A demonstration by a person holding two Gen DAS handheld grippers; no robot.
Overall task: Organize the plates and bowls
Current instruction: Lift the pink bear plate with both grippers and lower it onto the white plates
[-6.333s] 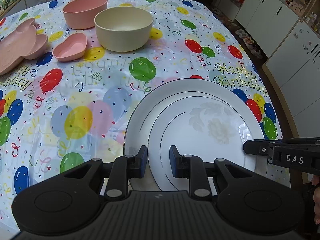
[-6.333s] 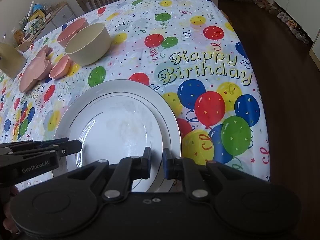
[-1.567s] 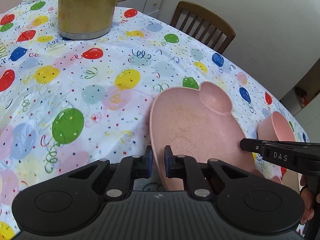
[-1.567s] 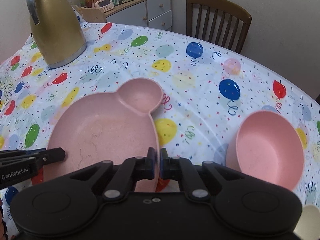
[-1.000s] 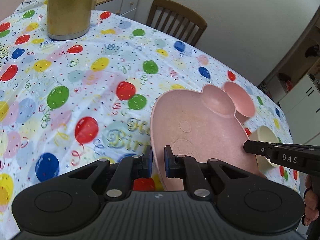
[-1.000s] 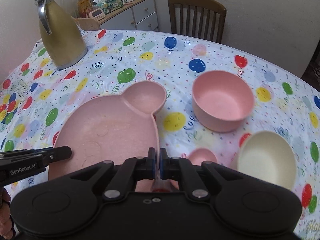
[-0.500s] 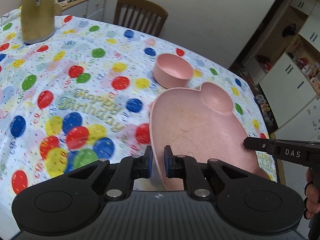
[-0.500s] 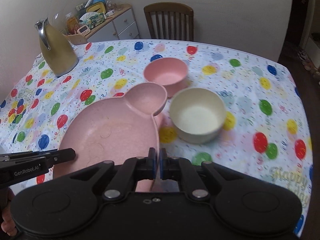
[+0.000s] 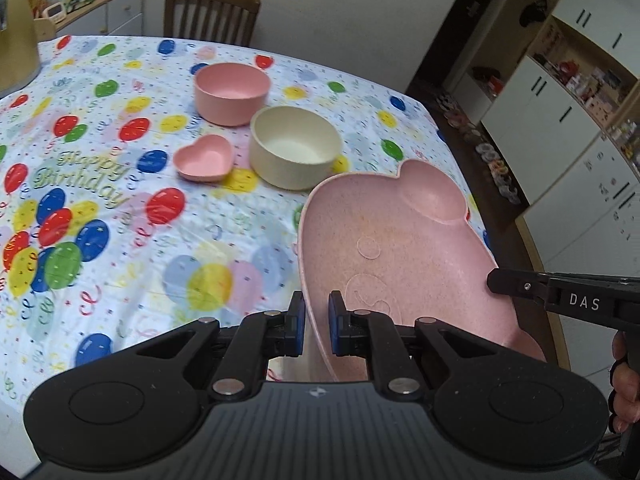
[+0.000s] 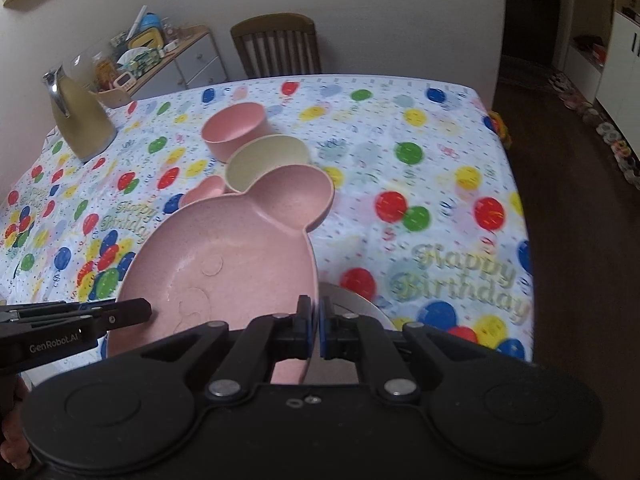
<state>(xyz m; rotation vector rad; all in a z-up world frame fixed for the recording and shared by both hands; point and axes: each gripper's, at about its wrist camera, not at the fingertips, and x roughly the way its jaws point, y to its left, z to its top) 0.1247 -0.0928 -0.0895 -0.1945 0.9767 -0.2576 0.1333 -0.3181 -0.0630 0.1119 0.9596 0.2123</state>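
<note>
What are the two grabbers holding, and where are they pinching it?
Both hold the pink mouse-shaped plate. The left gripper pinches its left rim, and the right gripper pinches its right rim, so the plate hangs between them above the table.

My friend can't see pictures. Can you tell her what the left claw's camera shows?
The left claw pinches the rim of a pink mouse-shaped plate held above a balloon tablecloth. Beyond sit a pink bowl, a cream bowl and a small heart dish.
</note>
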